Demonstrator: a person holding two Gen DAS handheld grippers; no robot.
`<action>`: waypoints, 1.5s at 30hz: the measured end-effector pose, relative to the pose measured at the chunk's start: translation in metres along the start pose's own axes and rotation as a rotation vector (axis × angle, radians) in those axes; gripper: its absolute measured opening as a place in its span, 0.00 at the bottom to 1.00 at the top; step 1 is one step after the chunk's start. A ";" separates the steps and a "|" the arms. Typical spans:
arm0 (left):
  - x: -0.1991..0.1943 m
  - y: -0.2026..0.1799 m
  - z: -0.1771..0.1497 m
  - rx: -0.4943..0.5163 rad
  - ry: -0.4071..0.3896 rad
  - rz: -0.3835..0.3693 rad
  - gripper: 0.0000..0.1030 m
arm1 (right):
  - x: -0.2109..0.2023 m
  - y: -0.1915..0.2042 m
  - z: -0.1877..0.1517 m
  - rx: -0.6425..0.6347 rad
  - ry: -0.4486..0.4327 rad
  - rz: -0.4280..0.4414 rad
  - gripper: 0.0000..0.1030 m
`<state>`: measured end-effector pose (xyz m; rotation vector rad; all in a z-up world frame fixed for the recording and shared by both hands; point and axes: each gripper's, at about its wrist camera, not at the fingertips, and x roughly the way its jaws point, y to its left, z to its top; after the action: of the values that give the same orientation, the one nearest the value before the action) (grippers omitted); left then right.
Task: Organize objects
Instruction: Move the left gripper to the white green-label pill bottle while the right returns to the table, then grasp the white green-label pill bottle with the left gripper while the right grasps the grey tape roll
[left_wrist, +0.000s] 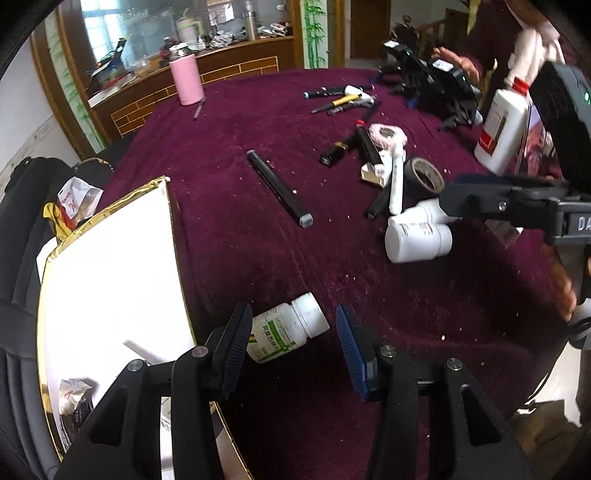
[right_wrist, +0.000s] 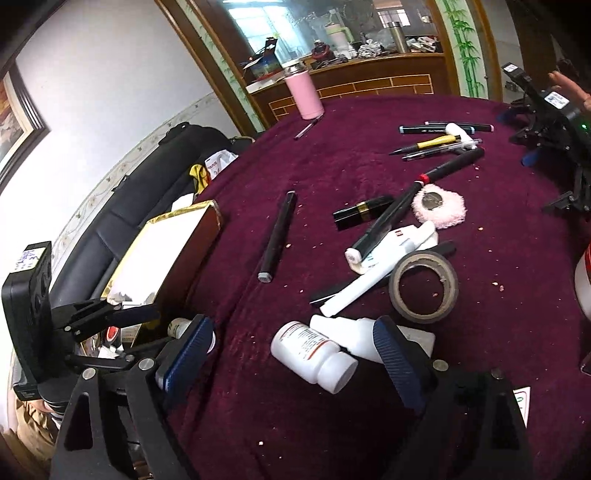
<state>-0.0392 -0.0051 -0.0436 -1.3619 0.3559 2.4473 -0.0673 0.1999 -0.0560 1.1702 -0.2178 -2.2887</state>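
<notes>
In the left wrist view my left gripper (left_wrist: 291, 336) is open around a white pill bottle with a green label (left_wrist: 286, 332) lying on the maroon tablecloth (left_wrist: 258, 258), beside a gold-edged white box (left_wrist: 110, 266). In the right wrist view my right gripper (right_wrist: 295, 343) is open, just above a white pill bottle with a red-striped label (right_wrist: 314, 350) that lies against a second white bottle (right_wrist: 351, 338). The right gripper also shows in the left wrist view (left_wrist: 480, 203), over those bottles (left_wrist: 417, 240). The left gripper shows at the left of the right wrist view (right_wrist: 122, 314).
A black marker (right_wrist: 277, 236), a tape roll (right_wrist: 423, 286), a white tube (right_wrist: 365, 284), a lipstick (right_wrist: 362, 212), a pink puff (right_wrist: 439, 206) and several pens (right_wrist: 439, 142) lie on the cloth. A pink flask (right_wrist: 304, 96) stands at the far edge. A large white bottle (left_wrist: 502, 125) shows at the right.
</notes>
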 end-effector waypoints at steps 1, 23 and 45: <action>0.002 0.000 -0.001 0.005 0.004 0.000 0.45 | 0.001 0.002 0.000 -0.004 0.002 0.001 0.90; 0.020 0.009 -0.004 0.073 0.043 0.009 0.45 | 0.003 0.001 -0.002 0.011 0.009 -0.006 0.90; 0.040 -0.012 0.003 0.209 0.091 -0.025 0.45 | 0.000 -0.015 -0.002 0.038 0.019 -0.039 0.90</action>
<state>-0.0564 0.0132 -0.0766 -1.3804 0.5948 2.2593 -0.0715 0.2125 -0.0628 1.2249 -0.2340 -2.3159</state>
